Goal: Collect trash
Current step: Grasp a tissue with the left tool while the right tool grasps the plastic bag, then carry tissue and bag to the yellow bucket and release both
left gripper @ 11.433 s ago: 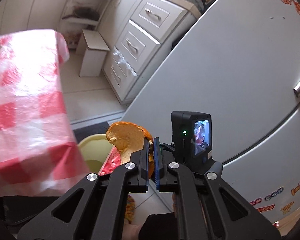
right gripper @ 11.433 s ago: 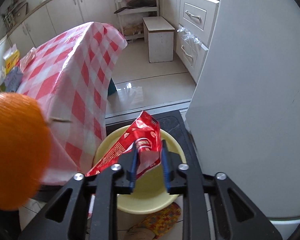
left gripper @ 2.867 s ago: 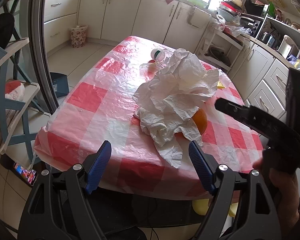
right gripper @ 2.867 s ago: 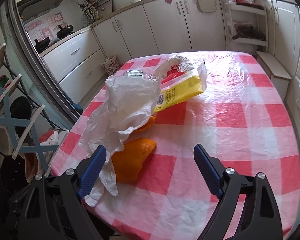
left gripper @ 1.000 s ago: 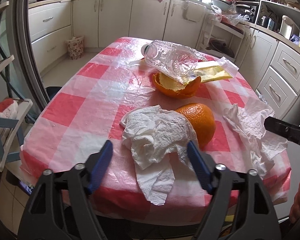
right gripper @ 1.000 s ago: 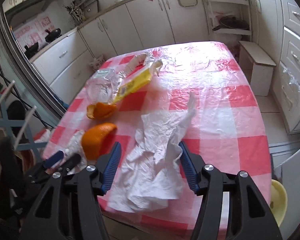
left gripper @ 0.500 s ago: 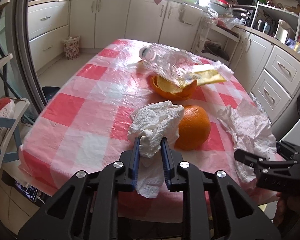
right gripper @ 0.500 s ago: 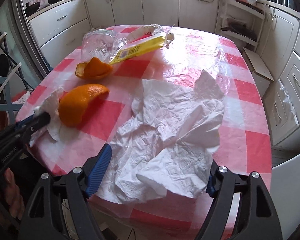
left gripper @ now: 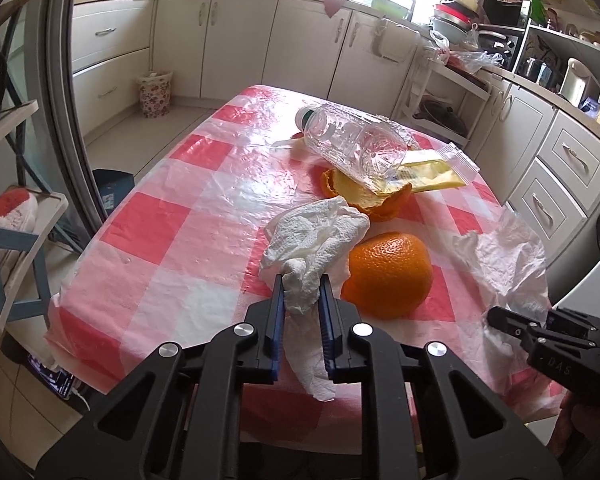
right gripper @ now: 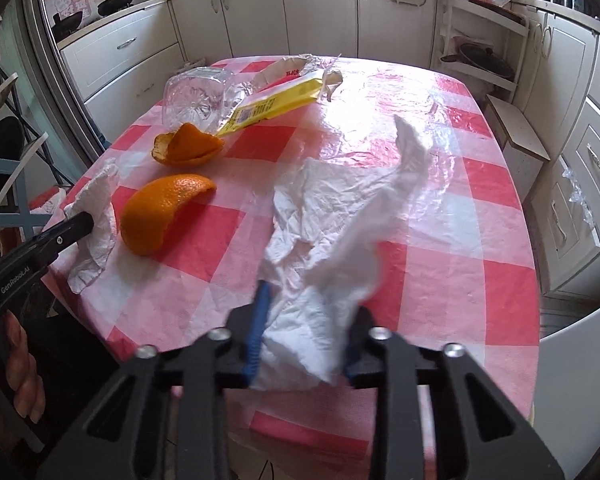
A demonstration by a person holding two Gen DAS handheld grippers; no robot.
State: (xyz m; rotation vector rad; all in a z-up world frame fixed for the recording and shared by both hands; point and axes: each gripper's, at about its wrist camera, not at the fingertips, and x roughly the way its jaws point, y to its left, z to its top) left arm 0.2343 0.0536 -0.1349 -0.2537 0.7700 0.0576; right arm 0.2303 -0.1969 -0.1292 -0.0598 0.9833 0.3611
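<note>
Tools tilt down at table edge: left tool (left gripper: 302, 284) pinching crumpled tissue (left gripper: 314, 236), right tool (right gripper: 306, 320) closing on paper sheet (right gripper: 340, 232)

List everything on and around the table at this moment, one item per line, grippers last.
small paper towel: 1, white, near table edge, in the left gripper
large paper towel: 1, white, table's near right, in the right gripper
orange peel halves: 2, orange, mid-table; the farther one under the bottle
plastic bottle: 1, clear, lying on its side
wrapper: 1, yellow, beside the bottle
tablecloth: 1, red-white check
left gripper: closing, pads pressing the small towel
right gripper: closing, blurred, large towel between its jaws
</note>
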